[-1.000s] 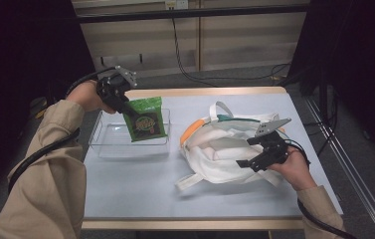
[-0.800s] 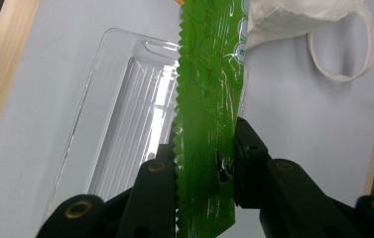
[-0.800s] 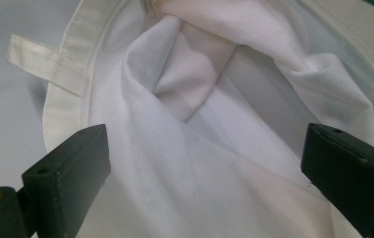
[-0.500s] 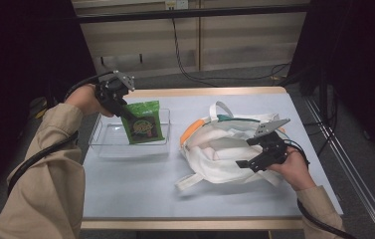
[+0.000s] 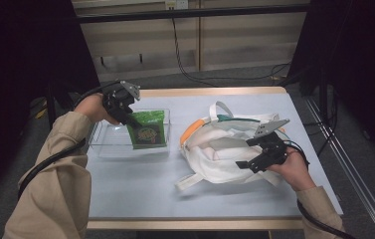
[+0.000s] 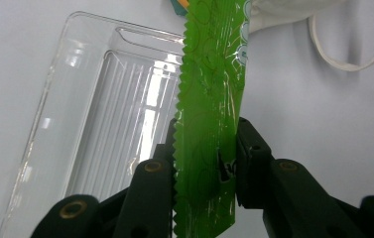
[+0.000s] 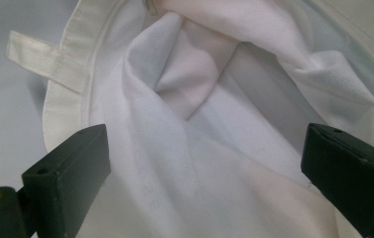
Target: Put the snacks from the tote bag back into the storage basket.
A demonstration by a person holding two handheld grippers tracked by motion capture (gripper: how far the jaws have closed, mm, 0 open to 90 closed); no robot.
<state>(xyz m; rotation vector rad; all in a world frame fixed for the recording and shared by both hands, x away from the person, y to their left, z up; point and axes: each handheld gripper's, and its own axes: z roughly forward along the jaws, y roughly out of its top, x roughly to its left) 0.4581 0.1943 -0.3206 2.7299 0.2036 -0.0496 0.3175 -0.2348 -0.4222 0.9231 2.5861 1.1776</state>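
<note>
We are losing the green packet's (image 6: 209,124) ends past the frame edges, and its print (image 5: 147,134) is staying unreadable — too small.

Left tool (image 5: 131,121) jaws clamped, angled down; right tool (image 7: 204,173) jaws wide apart.

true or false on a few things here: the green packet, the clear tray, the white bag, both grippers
1. The left gripper is shut on the green packet. True.
2. The packet lies flat on the table. False: it hangs over the clear tray.
3. The right gripper has its jaws wide apart at the white bag. True.
4. The tray is stacked on the bag. False: it sits beside it on the table.
</note>
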